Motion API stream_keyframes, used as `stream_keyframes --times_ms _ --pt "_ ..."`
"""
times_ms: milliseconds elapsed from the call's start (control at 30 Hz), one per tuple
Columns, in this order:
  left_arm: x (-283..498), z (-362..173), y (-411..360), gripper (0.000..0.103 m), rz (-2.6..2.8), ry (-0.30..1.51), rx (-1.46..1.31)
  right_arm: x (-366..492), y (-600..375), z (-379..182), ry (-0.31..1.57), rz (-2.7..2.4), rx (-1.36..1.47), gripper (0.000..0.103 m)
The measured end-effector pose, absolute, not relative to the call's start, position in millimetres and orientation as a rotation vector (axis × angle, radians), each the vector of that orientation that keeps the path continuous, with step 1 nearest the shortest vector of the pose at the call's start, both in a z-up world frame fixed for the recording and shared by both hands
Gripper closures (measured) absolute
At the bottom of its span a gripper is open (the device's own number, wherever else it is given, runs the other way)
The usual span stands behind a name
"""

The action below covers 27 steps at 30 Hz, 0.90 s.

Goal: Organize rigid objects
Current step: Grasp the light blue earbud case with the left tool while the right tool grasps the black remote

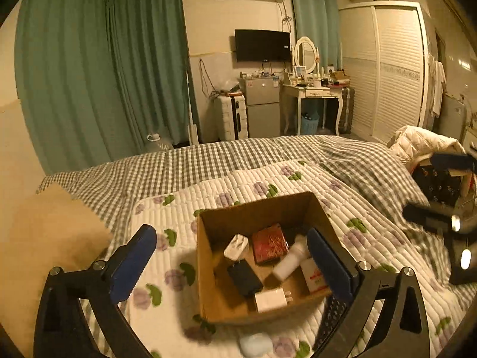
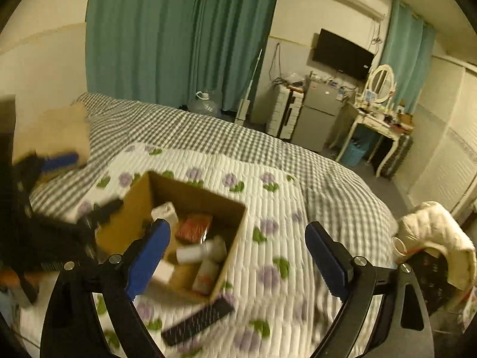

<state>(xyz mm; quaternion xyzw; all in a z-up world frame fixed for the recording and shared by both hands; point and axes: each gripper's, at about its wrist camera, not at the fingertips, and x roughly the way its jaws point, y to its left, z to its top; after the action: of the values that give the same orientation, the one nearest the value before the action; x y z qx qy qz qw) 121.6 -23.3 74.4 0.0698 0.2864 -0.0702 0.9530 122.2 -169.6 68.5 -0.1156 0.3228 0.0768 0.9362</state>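
An open cardboard box sits on the flowered quilt. It holds a red case, a dark phone-like slab, a white charger, a white bottle and other small white items. My left gripper is open and empty, hovering over the box. My right gripper is open and empty above the box's right wall. A black remote lies on the quilt by the box's near corner. A pale blue object lies in front of the box.
The bed has a grey checked cover. A white jacket and dark bag lie at its right side. A fridge, dressing table, suitcase and wardrobe stand beyond.
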Motion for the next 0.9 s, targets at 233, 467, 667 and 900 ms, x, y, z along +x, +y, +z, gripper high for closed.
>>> stream_keyframes --times_ms 233,467,667,900 --pt "80 46 -9 0.0 -0.112 0.609 0.104 71 -171 16 0.739 0.219 -0.082 0.003" --pt "93 -46 4 0.0 -0.057 0.809 -0.02 104 -174 -68 0.956 0.143 -0.031 0.003" --pt "105 -100 -14 0.0 -0.007 0.877 0.029 140 -179 -125 1.109 0.083 0.027 0.004" --pt "109 -127 -23 0.004 -0.052 0.914 0.066 151 -170 -157 1.175 0.126 0.038 0.016"
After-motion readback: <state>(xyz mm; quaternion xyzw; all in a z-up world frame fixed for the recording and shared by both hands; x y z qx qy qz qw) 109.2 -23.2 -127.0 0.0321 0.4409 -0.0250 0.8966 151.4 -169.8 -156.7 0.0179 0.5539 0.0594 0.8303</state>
